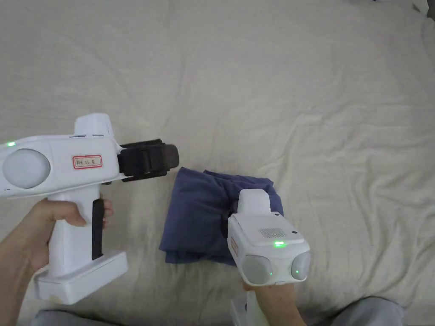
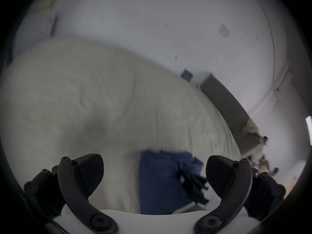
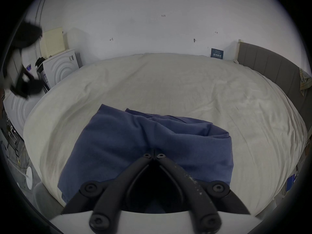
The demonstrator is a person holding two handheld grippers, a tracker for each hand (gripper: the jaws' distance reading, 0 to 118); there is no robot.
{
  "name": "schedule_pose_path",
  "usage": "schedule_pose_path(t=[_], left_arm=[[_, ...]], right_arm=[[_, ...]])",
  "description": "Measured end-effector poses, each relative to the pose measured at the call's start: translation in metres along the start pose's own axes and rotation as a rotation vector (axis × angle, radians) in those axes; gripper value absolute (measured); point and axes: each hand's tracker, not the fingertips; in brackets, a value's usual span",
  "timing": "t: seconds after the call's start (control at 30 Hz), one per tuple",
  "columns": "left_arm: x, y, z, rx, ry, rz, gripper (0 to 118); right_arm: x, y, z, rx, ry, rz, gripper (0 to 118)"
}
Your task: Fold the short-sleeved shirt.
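**What the views leave unclear**

In the head view, the right gripper [image 1: 229, 212] covers part of the folded blue shirt [image 1: 197, 216], hiding its own jaw tips. The left gripper view is motion-blurred: the shirt's far edge smears, and small items beside the grey headboard [image 2: 231, 109] can't be identified. Whether cloth sits between the right jaws cannot be told.
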Motion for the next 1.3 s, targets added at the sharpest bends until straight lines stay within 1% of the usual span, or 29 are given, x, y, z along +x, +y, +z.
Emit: schedule_pose_path(t=[0.07,0.13,0.2,0.23,0.27,0.3,0.33,0.37,0.4,0.43,0.47,0.5,0.53,0.57,0.6,0.63,0.7,0.77,0.83,0.9,0.97,1.0,1.07,1.13,1.3], left_arm=[[-0.018,-0.003,-0.025,-0.140,-0.084,0.037,118],[-0.031,-0.013,-0.051,-0.289,-0.170,0.106,118],[-0.040,-0.023,-0.073,-0.411,-0.222,0.156,111],[-0.041,-0.030,-0.083,-0.456,-0.220,0.163,108],[-0.042,-0.035,-0.090,-0.465,-0.236,0.167,108],[-0.040,-0.034,-0.088,-0.422,-0.281,0.138,109],[-0.039,-0.032,-0.087,-0.390,-0.343,0.149,108],[-0.040,-0.031,-0.089,-0.385,-0.391,0.201,107],[-0.043,-0.032,-0.097,-0.408,-0.397,0.276,107],[-0.046,-0.034,-0.105,-0.429,-0.377,0.304,107],[-0.048,-0.035,-0.109,-0.431,-0.387,0.298,106],[-0.049,-0.033,-0.107,-0.422,-0.426,0.303,95],[-0.048,-0.033,-0.106,-0.414,-0.426,0.310,69],[-0.046,-0.033,-0.107,-0.408,-0.407,0.308,31],[-0.044,-0.036,-0.112,-0.405,-0.315,0.291,28],[-0.041,-0.040,-0.117,-0.426,-0.238,0.287,28],[-0.039,-0.039,-0.114,-0.407,-0.301,0.317,28],[-0.026,-0.035,-0.108,-0.419,-0.217,0.285,28],[-0.010,-0.029,-0.100,-0.418,-0.148,0.216,28],[-0.002,-0.019,-0.091,-0.427,-0.086,0.201,27],[0.000,-0.011,-0.078,-0.417,-0.080,0.213,27],[-0.001,-0.005,-0.066,-0.406,-0.065,0.195,27],[-0.008,0.009,-0.041,-0.369,0.004,0.128,27],[-0.026,0.024,-0.009,-0.337,0.102,0.098,27],[-0.104,0.063,0.074,-0.286,0.344,0.119,27]], right_arm=[[0.001,0.000,0.001,-0.001,0.005,-0.015,1],[0.001,0.000,0.001,-0.003,0.007,-0.016,1],[0.002,0.000,0.001,-0.005,0.009,-0.018,1],[0.002,0.000,0.001,-0.006,0.011,-0.023,2],[0.003,0.000,0.001,-0.008,0.014,-0.026,2],[0.004,0.000,0.001,-0.011,0.018,-0.030,2],[0.004,-0.001,0.001,-0.011,0.019,-0.031,1],[0.005,0.000,0.002,-0.010,0.022,-0.032,1],[0.005,0.000,0.001,-0.013,0.024,-0.037,1],[0.007,0.001,0.002,-0.017,0.031,-0.045,1],[0.009,0.002,0.002,-0.023,0.040,-0.053,1],[0.011,0.003,0.003,-0.027,0.047,-0.068,2],[0.013,0.007,0.005,-0.033,0.055,-0.082,2],[0.015,0.010,0.008,-0.038,0.062,-0.101,2],[0.017,0.015,0.014,-0.032,0.065,-0.117,2],[0.020,0.020,0.022,-0.010,0.076,-0.124,2],[0.025,0.034,0.040,0.052,0.081,-0.093,2],[0.032,0.047,0.062,0.118,0.084,-0.060,2],[0.041,0.060,0.084,0.166,0.083,-0.054,2],[0.048,0.068,0.103,0.213,0.078,-0.048,2],[0.054,0.074,0.119,0.246,0.063,-0.040,2],[0.057,0.076,0.126,0.264,0.057,-0.040,2],[0.062,0.079,0.136,0.275,0.062,-0.048,2],[0.065,0.079,0.143,0.296,0.048,-0.065,2],[0.062,0.078,0.147,0.289,0.037,-0.065,2]])
